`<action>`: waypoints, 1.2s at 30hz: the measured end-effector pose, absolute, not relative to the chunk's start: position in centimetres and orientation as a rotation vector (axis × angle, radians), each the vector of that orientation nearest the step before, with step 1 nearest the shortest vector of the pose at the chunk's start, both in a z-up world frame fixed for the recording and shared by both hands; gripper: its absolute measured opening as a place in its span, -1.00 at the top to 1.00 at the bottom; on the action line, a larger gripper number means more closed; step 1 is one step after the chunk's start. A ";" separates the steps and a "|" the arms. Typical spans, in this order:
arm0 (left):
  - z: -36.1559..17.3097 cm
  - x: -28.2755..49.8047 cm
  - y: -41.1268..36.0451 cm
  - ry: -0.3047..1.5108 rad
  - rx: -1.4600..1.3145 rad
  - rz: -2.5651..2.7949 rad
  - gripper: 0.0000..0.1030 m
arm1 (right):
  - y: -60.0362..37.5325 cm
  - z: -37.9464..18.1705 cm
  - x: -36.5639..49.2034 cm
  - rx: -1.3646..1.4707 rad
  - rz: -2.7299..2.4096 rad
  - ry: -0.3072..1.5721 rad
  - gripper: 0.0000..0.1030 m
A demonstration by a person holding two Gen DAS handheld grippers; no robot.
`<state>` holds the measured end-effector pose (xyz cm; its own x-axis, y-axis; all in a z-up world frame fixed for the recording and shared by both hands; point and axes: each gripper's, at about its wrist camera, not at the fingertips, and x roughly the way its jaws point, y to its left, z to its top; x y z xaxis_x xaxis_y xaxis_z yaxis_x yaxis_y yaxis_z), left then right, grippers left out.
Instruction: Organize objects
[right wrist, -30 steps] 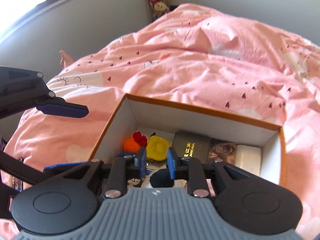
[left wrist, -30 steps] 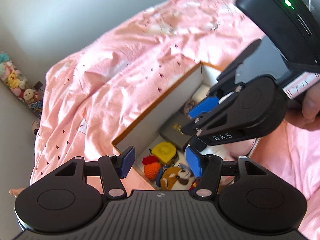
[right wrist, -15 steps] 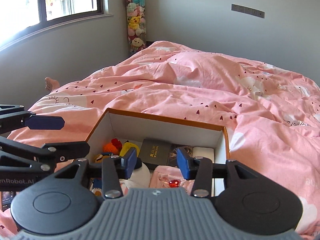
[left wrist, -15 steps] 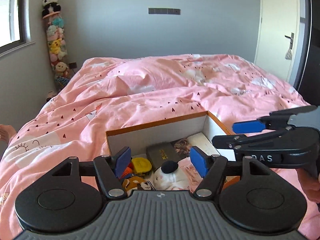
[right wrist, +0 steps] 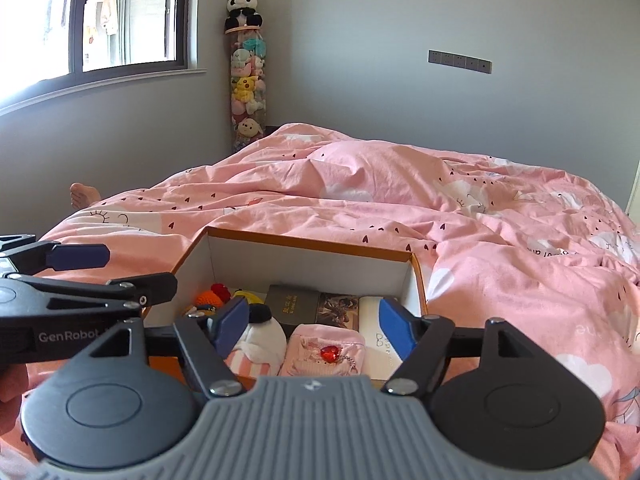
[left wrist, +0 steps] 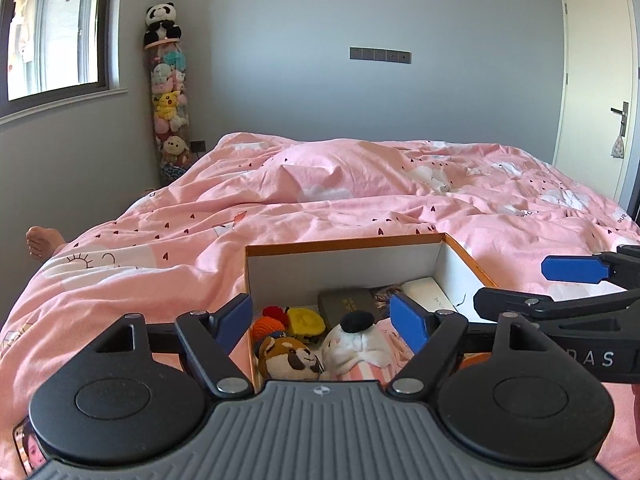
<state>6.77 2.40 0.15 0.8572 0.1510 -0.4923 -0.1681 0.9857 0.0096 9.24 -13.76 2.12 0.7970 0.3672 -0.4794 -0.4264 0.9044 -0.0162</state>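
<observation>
Box [left wrist: 344,258] of toys now just beyond both fingers; left gripper [left wrist: 324,322] and right gripper [right wrist: 310,326] opening wider than before, nothing between.

Wide bed [left wrist: 360,184] under a rumpled pink duvet [right wrist: 500,240] printed with small dark hearts and white clouds, filling the room from the window-side edge to the door-side edge. Near the foot edge, roughly midway across, an open orange-rimmed cardboard box [left wrist: 344,258] with white inner walls, sitting straight on the duvet and pressing it down. At the window-side edge, a bare foot [left wrist: 40,242] sticking out past the duvet; at the near window-side corner, a small photo card [left wrist: 30,446] lying flat, mostly hidden.
</observation>
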 end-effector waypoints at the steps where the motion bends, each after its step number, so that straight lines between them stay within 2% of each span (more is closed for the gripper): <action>1: -0.2 6.7 2.4 0.519 -0.035 0.177 -0.79 | -13.8 1.8 9.0 -0.123 0.425 0.486 -0.51; 18: -3.3 6.4 2.4 0.641 -0.125 0.221 -0.80 | -14.3 -2.5 8.8 -0.136 0.334 0.592 -0.69; 36: -4.2 6.3 2.6 0.694 -0.153 0.224 -0.80 | -14.2 -3.4 9.2 -0.135 0.334 0.632 -0.71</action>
<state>6.31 2.59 -4.15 0.7460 0.1531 -0.6482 -0.2544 0.9649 -0.0649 9.19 -14.19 -3.42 0.7558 0.2646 -0.5990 -0.3462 0.9379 -0.0225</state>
